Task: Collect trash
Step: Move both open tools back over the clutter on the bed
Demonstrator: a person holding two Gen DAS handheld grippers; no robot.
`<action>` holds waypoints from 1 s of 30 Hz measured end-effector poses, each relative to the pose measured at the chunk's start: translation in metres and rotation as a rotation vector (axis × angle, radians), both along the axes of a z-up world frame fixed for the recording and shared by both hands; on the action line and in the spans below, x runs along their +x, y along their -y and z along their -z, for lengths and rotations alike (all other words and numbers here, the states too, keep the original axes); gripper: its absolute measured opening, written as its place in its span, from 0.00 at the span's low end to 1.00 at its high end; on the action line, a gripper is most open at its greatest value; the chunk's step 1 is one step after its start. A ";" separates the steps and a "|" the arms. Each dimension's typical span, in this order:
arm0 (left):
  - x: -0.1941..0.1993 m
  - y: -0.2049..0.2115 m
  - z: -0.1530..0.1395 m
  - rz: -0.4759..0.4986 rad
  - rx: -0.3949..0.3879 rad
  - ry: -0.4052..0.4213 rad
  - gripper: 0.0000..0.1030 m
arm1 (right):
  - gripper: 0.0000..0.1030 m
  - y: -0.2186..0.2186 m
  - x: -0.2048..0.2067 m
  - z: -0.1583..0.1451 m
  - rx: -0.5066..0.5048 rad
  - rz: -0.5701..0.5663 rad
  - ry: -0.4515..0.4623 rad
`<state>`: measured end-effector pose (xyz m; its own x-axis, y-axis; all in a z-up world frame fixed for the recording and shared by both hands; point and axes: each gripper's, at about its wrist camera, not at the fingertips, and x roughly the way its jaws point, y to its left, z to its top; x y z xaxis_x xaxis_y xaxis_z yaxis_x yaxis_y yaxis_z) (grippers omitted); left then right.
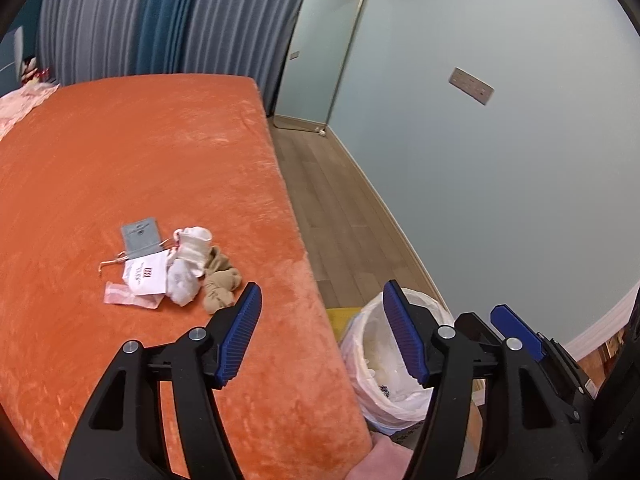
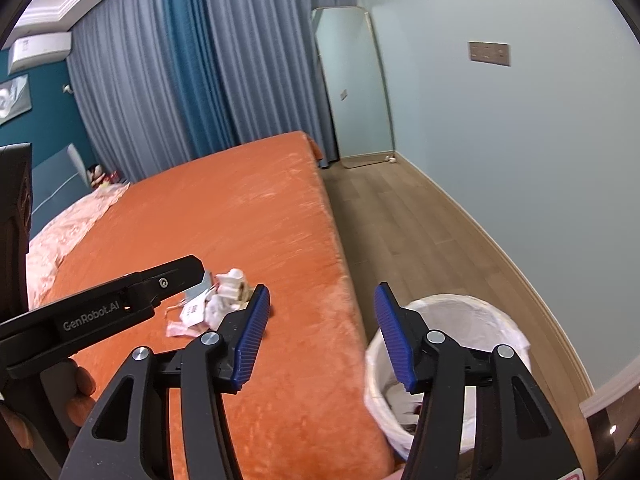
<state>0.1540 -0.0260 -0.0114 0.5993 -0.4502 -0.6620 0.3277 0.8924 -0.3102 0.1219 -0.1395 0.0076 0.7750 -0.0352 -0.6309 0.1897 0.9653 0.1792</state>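
trash pile lying ahead-left of the left tongs

the left tongs (image 1: 322,300) are hanging wide open and empty over the near edge of the bed (image 1: 120,152). the trash pile (image 1: 172,272) is lying on the bed just ahead and to the left of them, its long axis running left to right, its tan crumpled end nearest the left pad. the right tongs (image 2: 320,304) are also gaping empty, sitting farther from the pile and nearer the bin (image 2: 452,312) on the floor to their right. the left tongs look better placed for the pickup.
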 end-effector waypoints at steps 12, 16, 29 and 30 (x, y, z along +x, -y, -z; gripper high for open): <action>0.041 -0.102 0.053 -0.186 0.011 -0.106 0.82 | 0.61 -0.061 0.050 0.037 -0.001 -0.098 -0.080; 0.058 -0.139 0.083 -0.254 0.032 -0.165 0.83 | 0.62 -0.082 0.069 0.062 0.013 -0.126 -0.127; 0.128 -0.206 0.171 -0.355 0.041 -0.329 0.82 | 0.62 -0.151 0.151 0.137 0.019 -0.238 -0.256; 0.133 -0.204 0.173 -0.349 0.042 -0.331 0.82 | 0.62 -0.152 0.157 0.142 0.014 -0.242 -0.263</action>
<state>0.2868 0.1775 -0.1842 0.4636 -0.2288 -0.8560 -0.1039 0.9454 -0.3090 0.2786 0.0125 -0.1345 0.5712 0.1395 -0.8088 -0.0026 0.9858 0.1681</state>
